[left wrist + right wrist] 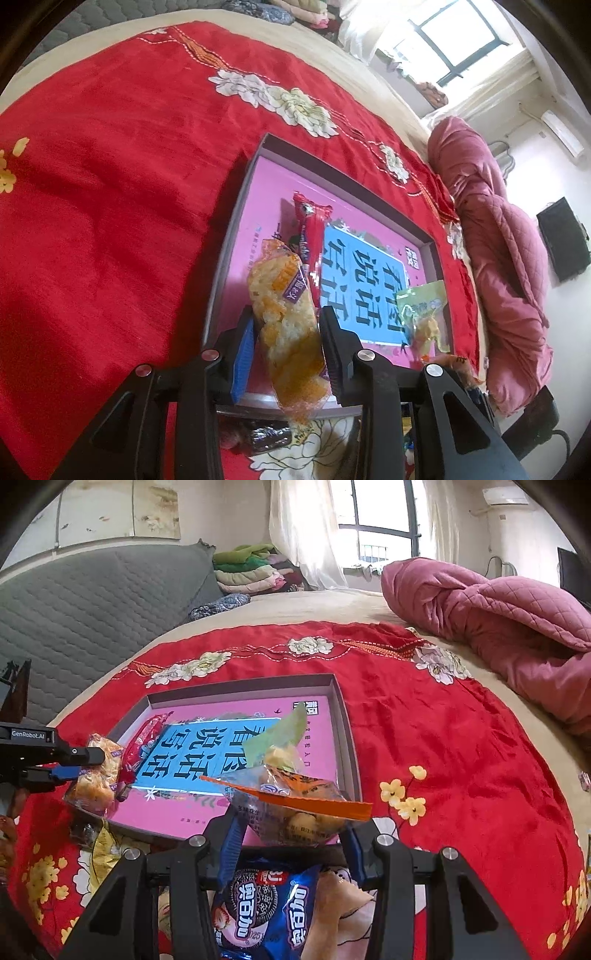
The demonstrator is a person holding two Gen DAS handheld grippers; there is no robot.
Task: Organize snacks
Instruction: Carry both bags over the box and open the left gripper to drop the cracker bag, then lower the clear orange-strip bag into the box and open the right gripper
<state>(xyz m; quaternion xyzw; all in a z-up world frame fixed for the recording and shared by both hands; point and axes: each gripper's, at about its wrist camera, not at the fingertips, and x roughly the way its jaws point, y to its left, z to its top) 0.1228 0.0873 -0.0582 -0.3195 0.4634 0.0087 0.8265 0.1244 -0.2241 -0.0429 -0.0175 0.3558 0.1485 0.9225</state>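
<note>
Snacks are being gathered into the shallow pink-lined box (341, 716) lying on the red floral bedspread (424, 716); two packets already rest inside, a red wrapper (312, 236) along the left wall and a green pouch (424, 314) toward the right; each claw brings another. The left claw (288, 332) is pinching a clear-wrapped orange-and-white rice cake (288, 325) lengthwise, held just above the box's near left corner beside the red wrapper, apparently so the row can be extended; the right claw (291, 830) is pinching a clear packet with an orange strip (295, 805) over the near edge of the box. The right wrist view alone shows loose snacks not yet boxed, a blue cookie pack (266, 908) directly beneath the claw, and shows the left claw from the side; the left wrist view alone shows how squarely the rice cake sits between its pads.
</note>
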